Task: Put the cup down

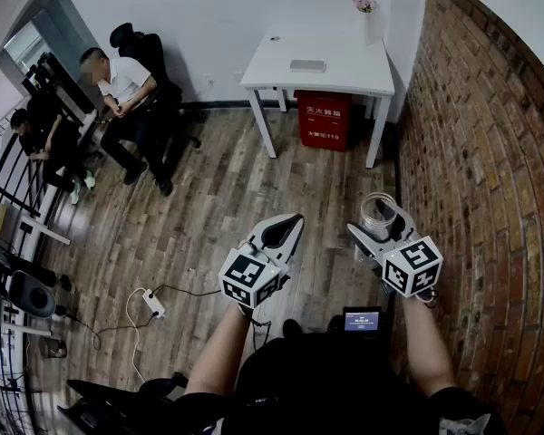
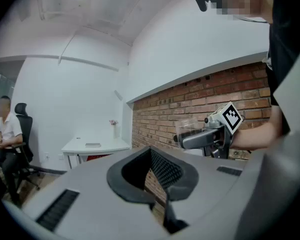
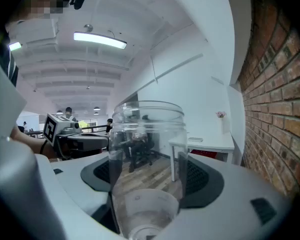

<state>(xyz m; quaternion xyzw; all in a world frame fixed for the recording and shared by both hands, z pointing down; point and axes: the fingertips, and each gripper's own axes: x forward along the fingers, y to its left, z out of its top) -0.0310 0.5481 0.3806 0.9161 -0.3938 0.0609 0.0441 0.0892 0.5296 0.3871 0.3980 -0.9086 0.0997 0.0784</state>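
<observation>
Although its jaws stand wide, the right gripper (image 1: 370, 217) is clamped on a clear, cylindrical plastic cup (image 3: 147, 159) with a ridged neck. The cup sits upright between black textured pads (image 3: 202, 176), in the air above the wood-plank floor (image 1: 208, 207) and near the brick wall (image 1: 490, 170). Both forearms reach forward. The left gripper (image 1: 290, 223), alongside, has its grey jaws together, gripping nothing.

Both bare forearms reach forward side by side, the left gripper (image 1: 288, 227) with jaws seemingly shut tip to tip on nothing, the right gripper (image 1: 374, 219) spread wide, clamping the cup (image 1: 378, 208).
</observation>
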